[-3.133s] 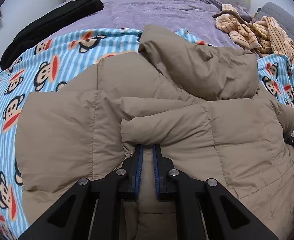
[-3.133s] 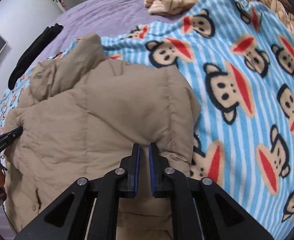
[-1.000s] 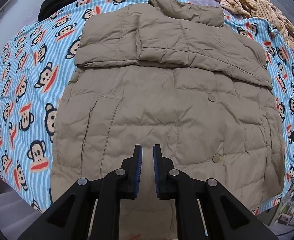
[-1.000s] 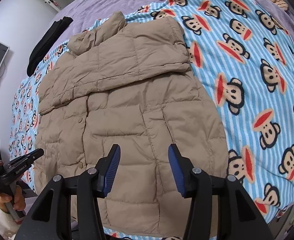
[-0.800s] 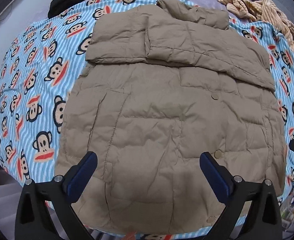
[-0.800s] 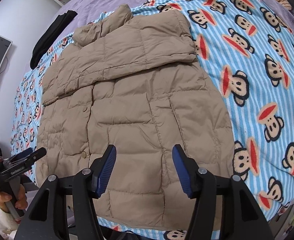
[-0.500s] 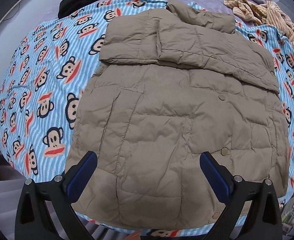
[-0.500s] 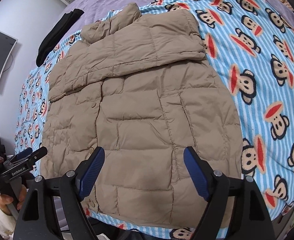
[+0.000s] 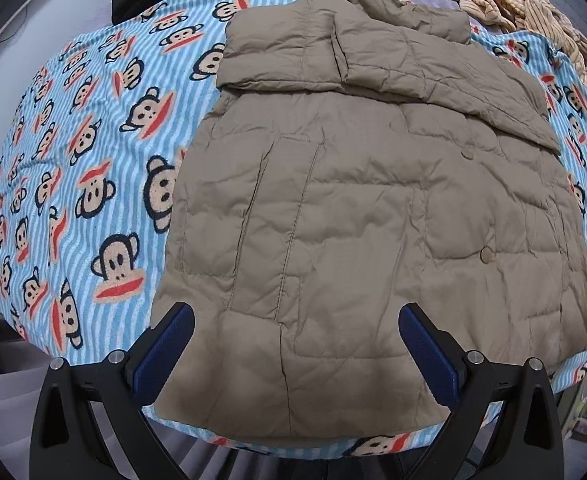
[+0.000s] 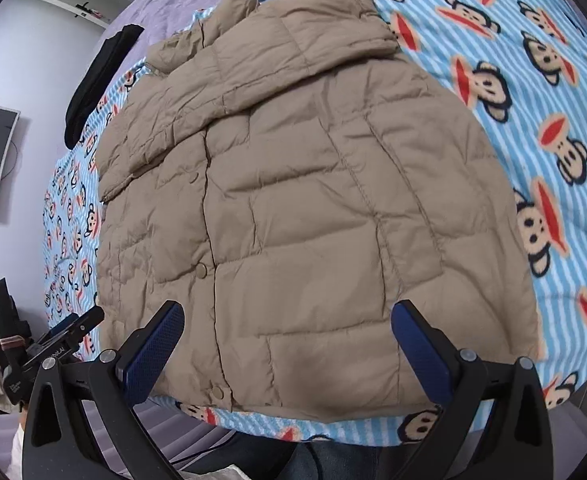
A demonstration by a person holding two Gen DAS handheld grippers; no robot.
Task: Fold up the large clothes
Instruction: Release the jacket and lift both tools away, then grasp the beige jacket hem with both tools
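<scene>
Item: jacket [image 9: 373, 208], tan, quilted, laid flat on the monkey-print blanket [image 9: 93, 128] at the near edge of the bed; sleeves folded across the chest, collar toward the far edge, hem at the near edge.

Left tool [image 9: 293, 344]: held wide open above the hem, nothing gripped. Right tool [image 10: 287, 340]: jaws opening, nothing between them, also over the hem.

Step judged: hem to be taken at both corners and carried toward the collar; both layers are best pinched together and lifted evenly.

Writing: small white lettering on the left tool in the right view, not legible.
</scene>
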